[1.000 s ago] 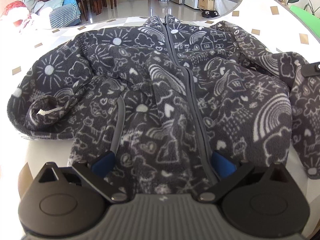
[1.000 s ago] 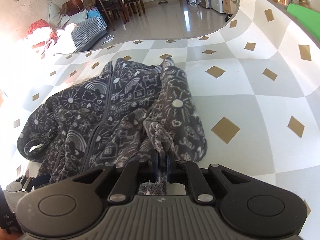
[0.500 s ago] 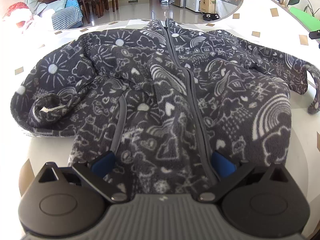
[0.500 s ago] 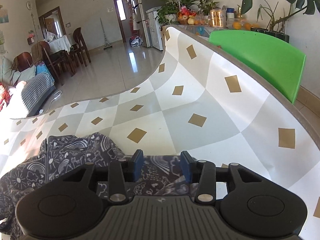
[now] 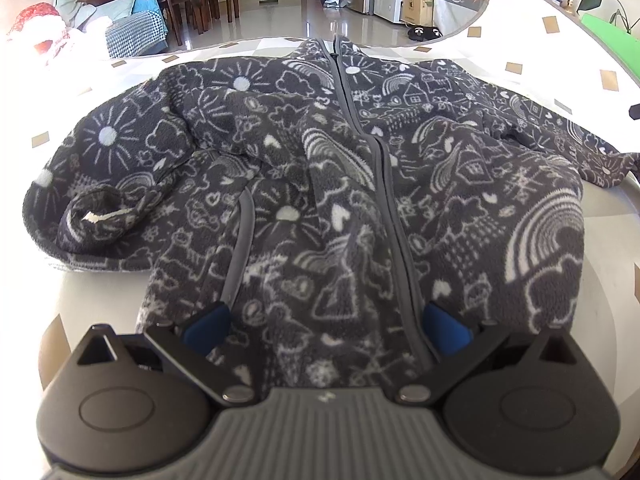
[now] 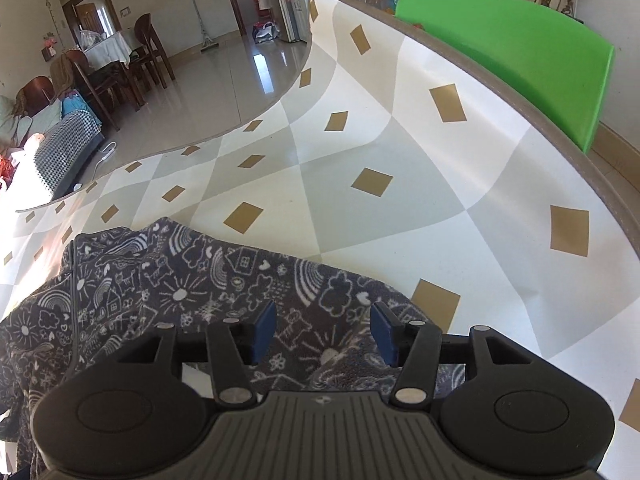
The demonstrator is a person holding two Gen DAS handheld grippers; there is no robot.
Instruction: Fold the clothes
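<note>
A dark grey fleece jacket [image 5: 320, 184] with white doodle print and a grey zip lies front-up on the checked table [image 5: 100, 292]. Its left sleeve is folded in, cuff [image 5: 92, 216] at the left. Its right sleeve [image 5: 592, 152] is spread out to the right. My left gripper [image 5: 326, 324] is open, its blue pads either side of the jacket's bottom hem. In the right wrist view the right gripper [image 6: 323, 332] is open and empty above the spread right sleeve [image 6: 248, 284].
The table [image 6: 360, 152] has a white, grey and tan diamond cloth with a curved far edge. A green board [image 6: 500, 52] stands at its right edge. Chairs, a sofa and plants are beyond.
My right gripper let go of the right sleeve, opened and lifted and swung to the right. The sleeve now lies spread out to the right. The left gripper stayed put.
</note>
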